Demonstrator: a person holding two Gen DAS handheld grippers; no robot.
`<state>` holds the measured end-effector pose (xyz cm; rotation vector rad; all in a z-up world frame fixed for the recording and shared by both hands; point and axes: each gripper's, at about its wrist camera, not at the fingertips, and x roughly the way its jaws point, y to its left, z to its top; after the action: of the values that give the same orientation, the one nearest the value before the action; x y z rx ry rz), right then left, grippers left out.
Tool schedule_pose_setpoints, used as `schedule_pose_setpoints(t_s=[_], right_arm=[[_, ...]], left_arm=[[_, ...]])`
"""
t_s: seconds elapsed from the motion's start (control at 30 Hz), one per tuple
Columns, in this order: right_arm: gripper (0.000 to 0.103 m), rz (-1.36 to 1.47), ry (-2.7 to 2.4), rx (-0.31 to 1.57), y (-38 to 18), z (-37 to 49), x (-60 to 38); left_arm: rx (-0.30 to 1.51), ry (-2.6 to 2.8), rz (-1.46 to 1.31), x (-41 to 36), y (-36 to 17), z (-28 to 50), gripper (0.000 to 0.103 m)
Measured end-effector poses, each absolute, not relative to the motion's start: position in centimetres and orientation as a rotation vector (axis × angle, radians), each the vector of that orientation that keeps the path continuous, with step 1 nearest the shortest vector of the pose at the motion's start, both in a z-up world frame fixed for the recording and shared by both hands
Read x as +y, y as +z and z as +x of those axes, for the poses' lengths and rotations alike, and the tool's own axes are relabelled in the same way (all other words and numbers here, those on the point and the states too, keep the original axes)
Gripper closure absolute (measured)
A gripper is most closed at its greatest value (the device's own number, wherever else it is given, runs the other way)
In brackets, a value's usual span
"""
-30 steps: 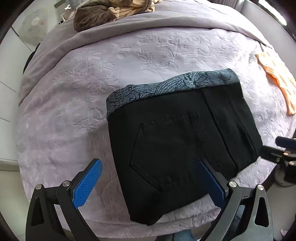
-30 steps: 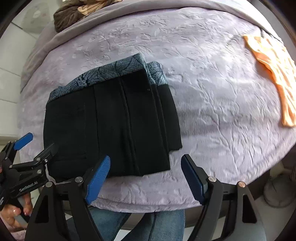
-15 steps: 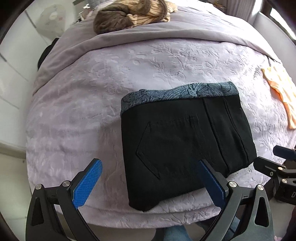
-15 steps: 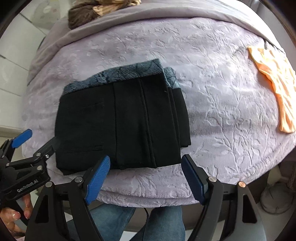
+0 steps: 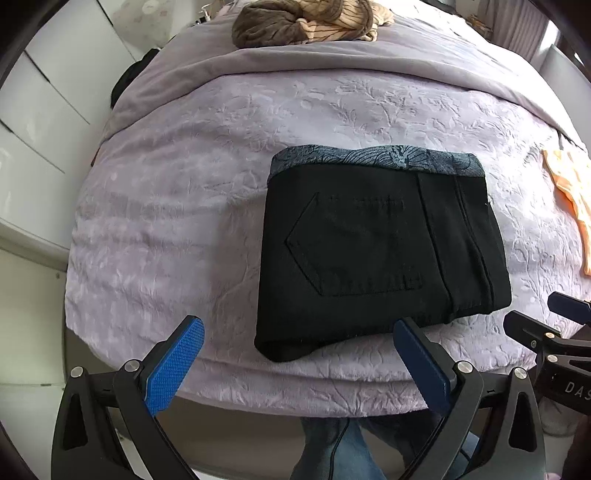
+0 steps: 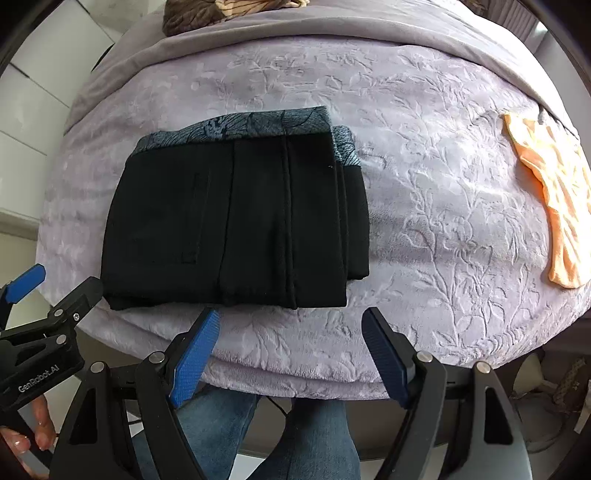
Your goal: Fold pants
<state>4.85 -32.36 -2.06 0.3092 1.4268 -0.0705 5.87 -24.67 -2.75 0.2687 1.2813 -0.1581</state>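
Note:
Black pants (image 5: 376, 254) (image 6: 236, 221) lie folded into a compact rectangle on the lilac bedspread (image 5: 207, 192) (image 6: 436, 206). A blue-grey patterned waistband runs along their far edge, and a back pocket faces up. My left gripper (image 5: 299, 362) hangs open above the bed's near edge, just short of the pants, with nothing between its blue pads. My right gripper (image 6: 291, 354) is open too, held over the near edge below the pants' front fold, holding nothing. Each gripper shows at the side of the other's view.
An orange garment (image 5: 572, 199) (image 6: 554, 206) lies at the bed's right side. A brown and striped heap of clothes (image 5: 306, 20) sits at the far end. White cabinets (image 5: 40, 122) stand on the left. The person's jeans-clad legs (image 6: 306, 435) are below the bed edge.
Both grippers have drawn back and up from the folded pants, so more of the bed shows. The views have rolled, and the pants now sit squarer. The pants themselves have not moved.

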Motion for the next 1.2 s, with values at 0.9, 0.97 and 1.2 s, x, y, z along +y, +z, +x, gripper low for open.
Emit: schedule_pose_setpoints(t_s=[0.9,0.97,1.2], right_arm=[[0.021,0.264,-0.095,1.427,-1.94,5.04,-32.15],[0.021,0.261,-0.095,1.429,-2.00,5.12,-32.17],[0.021,0.255,-0.095,1.433,-2.16,5.40,-32.05]], left_arm=[[1.289,-0.191,0.290,-25.11,-3.10,5.51,0.000],[1.290,-0.190,0.291,-25.24,-3.14,5.55,0.000],[1.295,-0.195,0.287,-25.28,-3.27,5.75,0.000]])
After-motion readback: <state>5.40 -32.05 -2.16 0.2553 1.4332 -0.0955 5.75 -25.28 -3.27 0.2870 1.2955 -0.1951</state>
